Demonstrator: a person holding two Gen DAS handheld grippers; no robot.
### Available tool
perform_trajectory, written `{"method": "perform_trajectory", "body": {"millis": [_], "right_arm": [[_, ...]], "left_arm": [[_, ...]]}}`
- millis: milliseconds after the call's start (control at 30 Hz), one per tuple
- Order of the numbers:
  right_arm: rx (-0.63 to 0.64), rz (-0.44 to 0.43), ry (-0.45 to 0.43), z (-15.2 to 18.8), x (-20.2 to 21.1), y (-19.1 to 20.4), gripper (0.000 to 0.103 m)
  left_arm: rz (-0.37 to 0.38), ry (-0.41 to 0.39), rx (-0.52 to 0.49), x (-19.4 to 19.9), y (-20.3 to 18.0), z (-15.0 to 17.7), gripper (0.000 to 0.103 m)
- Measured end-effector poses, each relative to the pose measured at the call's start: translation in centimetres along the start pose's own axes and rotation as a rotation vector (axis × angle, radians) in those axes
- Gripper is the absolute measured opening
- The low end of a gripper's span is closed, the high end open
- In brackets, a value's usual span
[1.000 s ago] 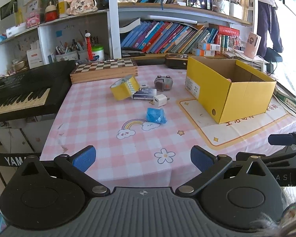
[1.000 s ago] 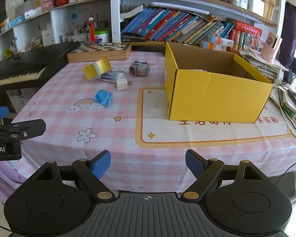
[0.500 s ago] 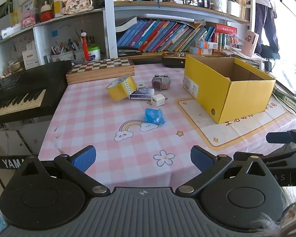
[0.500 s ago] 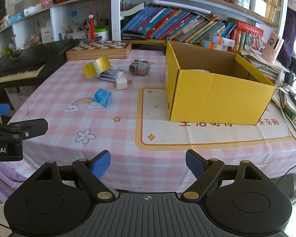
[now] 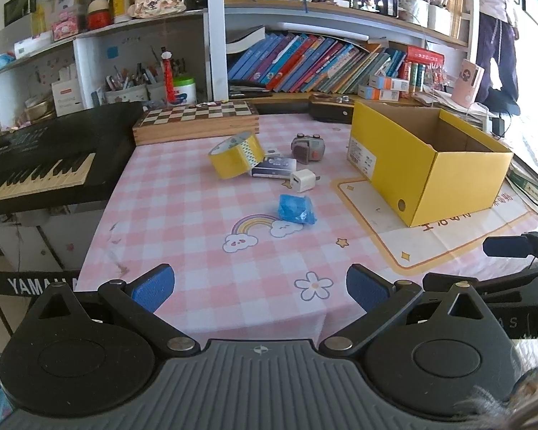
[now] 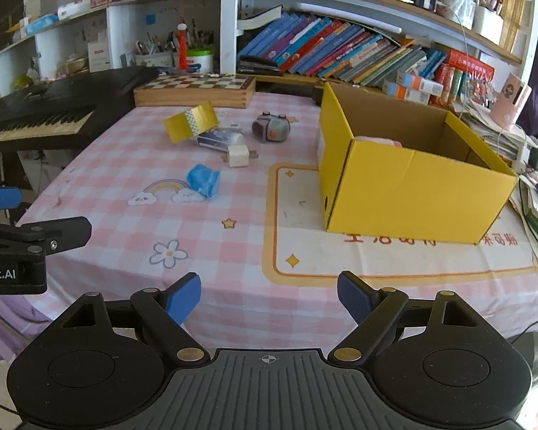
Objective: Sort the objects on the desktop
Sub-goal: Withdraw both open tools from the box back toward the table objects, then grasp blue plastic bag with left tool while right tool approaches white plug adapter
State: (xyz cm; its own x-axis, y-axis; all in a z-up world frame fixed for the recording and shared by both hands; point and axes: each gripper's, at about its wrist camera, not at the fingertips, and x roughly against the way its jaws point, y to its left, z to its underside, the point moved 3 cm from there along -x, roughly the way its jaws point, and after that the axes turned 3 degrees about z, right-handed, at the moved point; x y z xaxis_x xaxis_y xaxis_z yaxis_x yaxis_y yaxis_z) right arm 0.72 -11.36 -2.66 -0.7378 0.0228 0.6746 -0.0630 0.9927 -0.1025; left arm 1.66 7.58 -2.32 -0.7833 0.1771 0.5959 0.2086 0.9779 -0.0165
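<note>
Nearly all left to sort: yellow tape roll point(image 5: 235, 157), blue packet point(image 5: 297, 209), white charger point(image 5: 303, 180), small flat box point(image 5: 274, 167) and grey toy point(image 5: 307, 147) loose on tablecloth, beside yellow box point(image 6: 409, 175) holding something pink. Left gripper point(image 5: 260, 285) and right gripper point(image 6: 269, 295) spread, empty, near table edge.

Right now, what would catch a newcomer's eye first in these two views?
The open yellow box on the right of the pink checked tablecloth dominates. Left of it lies a small cluster: a yellow tape roll, a white charger and a blue packet.
</note>
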Motion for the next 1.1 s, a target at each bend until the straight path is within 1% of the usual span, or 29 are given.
{"method": "perform_trajectory", "body": {"millis": [333, 500, 833, 933, 1100], "right_arm": [[0.047, -0.021, -0.028, -2.4, -2.1, 0.1, 0.086], [0.033, -0.021, -0.069, -4.5, -3.5, -0.4, 0.086], [-0.014, -0.097, -0.1, -9.0, -6.5, -1.0, 0.085], [-0.023, -0.114, -0.105, -10.2, -7.4, -1.0, 0.085], [-0.043, -0.143, -0.097, -12.0, -9.2, -1.1, 0.085]], "left_arm": [[-0.016, 0.007, 0.021, -1.6, 0.4, -0.8, 0.103], [-0.019, 0.015, 0.024, -2.9, 0.6, -1.6, 0.103], [-0.019, 0.064, 0.038, -7.1, 0.7, -2.7, 0.1], [-0.004, 0.073, 0.029, -8.7, 0.3, -3.0, 0.097], [0.023, 0.086, 0.009, -11.5, -0.5, -3.7, 0.088]]}}
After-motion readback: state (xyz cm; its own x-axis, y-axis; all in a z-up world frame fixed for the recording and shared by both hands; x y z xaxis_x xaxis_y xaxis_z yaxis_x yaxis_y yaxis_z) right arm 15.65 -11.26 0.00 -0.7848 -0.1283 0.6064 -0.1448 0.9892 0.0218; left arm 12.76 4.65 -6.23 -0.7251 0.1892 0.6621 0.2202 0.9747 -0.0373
